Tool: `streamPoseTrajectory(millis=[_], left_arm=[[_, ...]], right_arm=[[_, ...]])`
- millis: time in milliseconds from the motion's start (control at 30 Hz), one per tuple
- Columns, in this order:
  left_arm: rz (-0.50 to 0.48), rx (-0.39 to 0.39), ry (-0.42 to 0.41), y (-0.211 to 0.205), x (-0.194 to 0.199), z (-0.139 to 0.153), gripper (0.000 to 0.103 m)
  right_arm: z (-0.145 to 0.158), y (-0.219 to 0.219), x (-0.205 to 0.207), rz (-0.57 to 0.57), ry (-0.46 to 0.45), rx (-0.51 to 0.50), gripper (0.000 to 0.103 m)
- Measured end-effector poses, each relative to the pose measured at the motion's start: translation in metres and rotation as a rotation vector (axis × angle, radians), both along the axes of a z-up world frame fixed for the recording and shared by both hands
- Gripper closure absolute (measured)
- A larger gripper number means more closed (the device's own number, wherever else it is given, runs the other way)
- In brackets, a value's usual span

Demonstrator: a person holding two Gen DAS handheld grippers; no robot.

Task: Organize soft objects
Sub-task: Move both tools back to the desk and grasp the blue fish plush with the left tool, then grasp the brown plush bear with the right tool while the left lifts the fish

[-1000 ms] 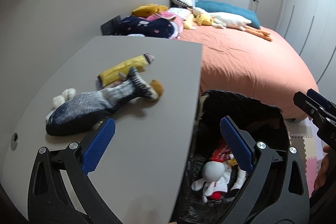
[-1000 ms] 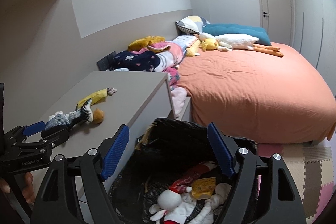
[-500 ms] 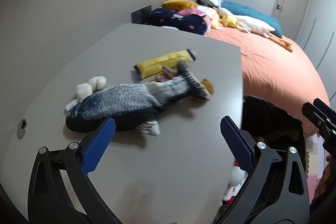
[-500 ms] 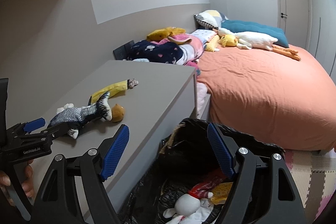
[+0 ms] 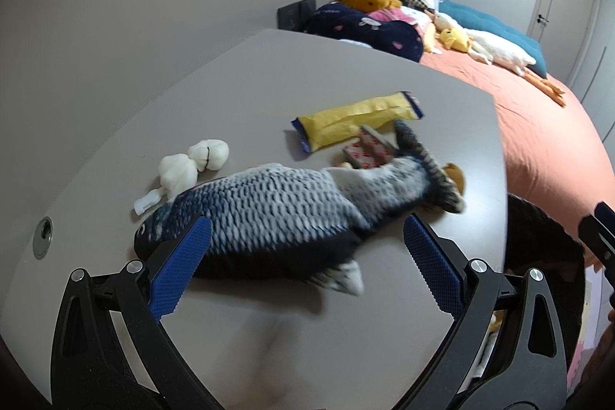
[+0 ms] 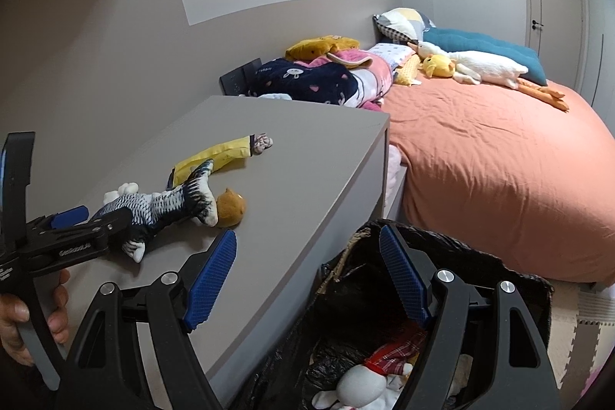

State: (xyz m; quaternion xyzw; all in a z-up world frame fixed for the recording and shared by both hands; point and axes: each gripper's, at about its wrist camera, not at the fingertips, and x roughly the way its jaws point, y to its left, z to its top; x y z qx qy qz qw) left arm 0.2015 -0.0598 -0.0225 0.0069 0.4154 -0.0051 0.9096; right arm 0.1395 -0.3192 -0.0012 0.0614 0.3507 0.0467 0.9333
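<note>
A grey-blue fish plush (image 5: 284, 214) lies on the grey table (image 5: 269, 64). My left gripper (image 5: 303, 229) is open just above it, one blue pad near the head and the other past the belly, not touching. Beside the fish lie a yellow packet plush (image 5: 357, 120), a white knobbly plush (image 5: 192, 164), a red-and-white piece (image 5: 365, 152) and a small brown plush (image 5: 455, 175). My right gripper (image 6: 307, 237) hangs open and empty over the table's edge and a black bag (image 6: 461, 264). In the bag are a white plush (image 6: 361, 387) and a red plaid toy (image 6: 396, 352).
An orange bed (image 6: 499, 160) stands to the right of the table, with folded blankets (image 6: 319, 79), pillows and a long white goose plush (image 6: 484, 68) at its head. The table's right edge (image 6: 384, 141) drops to the bag. A hand (image 6: 15, 325) holds the left gripper's handle.
My left gripper has swung left from above the bag to over the table and come close to the fish plush. The right gripper has shifted slightly left; both stay open.
</note>
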Motion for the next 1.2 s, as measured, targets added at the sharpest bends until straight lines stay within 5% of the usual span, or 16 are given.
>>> streamPoseTrajectory(millis=[467, 733, 1200], left_arm=[[-0.003, 0.059, 0.064, 0.013, 0.025, -0.032, 0.042], [-0.001, -0.024, 0.015, 0.024, 0.013, -0.015, 0.086], [0.067, -0.081, -0.163, 0.051, -0.02, 0.052, 0.089]], right_arm=[[-0.012, 0.018, 0.017, 0.037, 0.028, 0.007, 0.025], [-0.019, 0.031, 0.024, 0.067, 0.045, 0.003, 0.025], [-0.037, 0.079, 0.034, 0.193, 0.087, 0.002, 0.026]])
